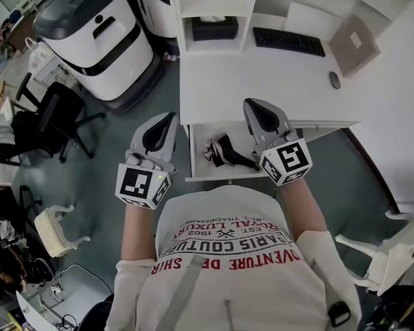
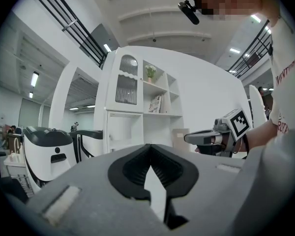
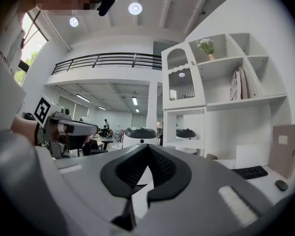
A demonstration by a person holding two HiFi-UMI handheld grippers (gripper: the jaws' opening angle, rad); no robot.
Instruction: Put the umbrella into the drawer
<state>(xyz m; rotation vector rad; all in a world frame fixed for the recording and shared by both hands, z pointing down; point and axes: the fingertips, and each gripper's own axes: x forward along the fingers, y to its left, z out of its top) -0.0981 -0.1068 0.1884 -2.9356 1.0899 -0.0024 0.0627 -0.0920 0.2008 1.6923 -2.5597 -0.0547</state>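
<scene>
Left gripper (image 1: 170, 118) and right gripper (image 1: 252, 105) jaws closed, empty; folded umbrella (image 1: 225, 152) in drawer (image 1: 198, 138) judged light, soft, best gripped at its firm middle.

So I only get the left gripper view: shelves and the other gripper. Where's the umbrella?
Observer: In the head view, the umbrella lies in the open drawer under the desk.
Operator: Is that other gripper holding anything?
Observer: No. The right gripper view shows the right gripper shut, with nothing between its jaws.
Operator: Anything on the desk?
Observer: The head view shows a keyboard and a mouse.
</scene>
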